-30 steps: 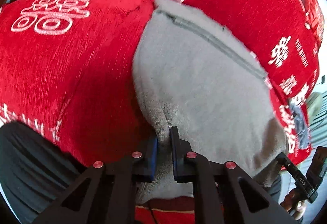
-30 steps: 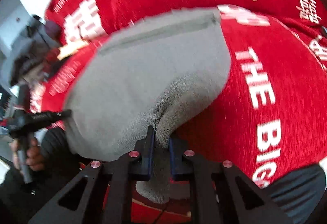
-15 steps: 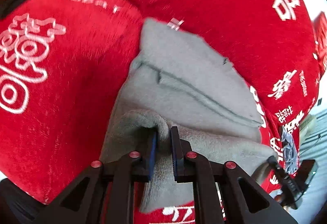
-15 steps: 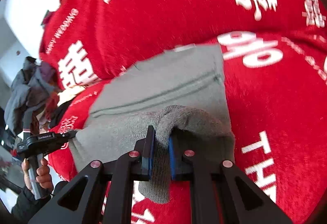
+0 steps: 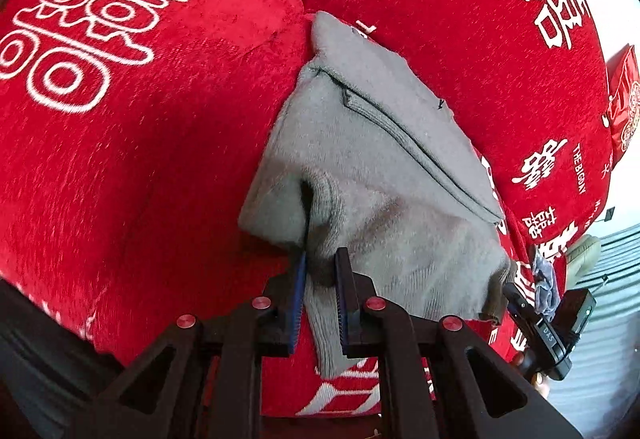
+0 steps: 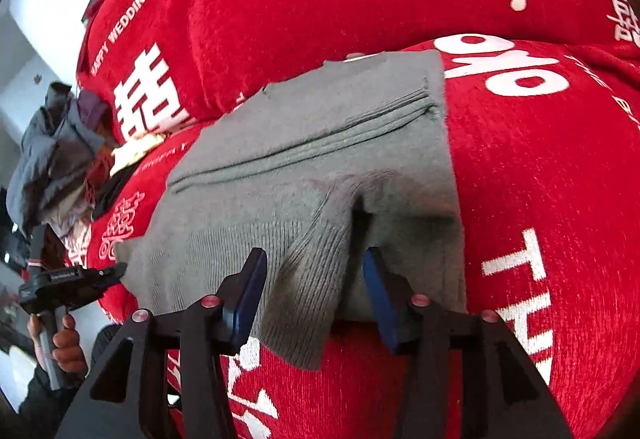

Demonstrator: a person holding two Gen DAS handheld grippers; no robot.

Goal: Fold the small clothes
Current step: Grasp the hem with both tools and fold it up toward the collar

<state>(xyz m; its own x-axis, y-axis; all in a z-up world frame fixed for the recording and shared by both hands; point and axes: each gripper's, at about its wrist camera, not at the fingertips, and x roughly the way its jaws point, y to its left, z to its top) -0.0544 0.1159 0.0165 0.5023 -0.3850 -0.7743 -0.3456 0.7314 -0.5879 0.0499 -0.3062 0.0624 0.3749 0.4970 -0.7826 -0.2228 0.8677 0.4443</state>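
Grey knit garment (image 5: 384, 175), folded over on the red printed cover (image 5: 160, 143). Left gripper (image 5: 320, 295) pinches its ribbed hem; right gripper (image 6: 312, 291), jaws opening, straddles the hem unclamped.

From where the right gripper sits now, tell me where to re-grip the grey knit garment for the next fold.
Take the grey knit garment by its ribbed hem flap, coming from the near edge. That flap stands between the opening jaws of the right gripper, while the rest lies flat on the red cover. The left gripper pinches the other corner.
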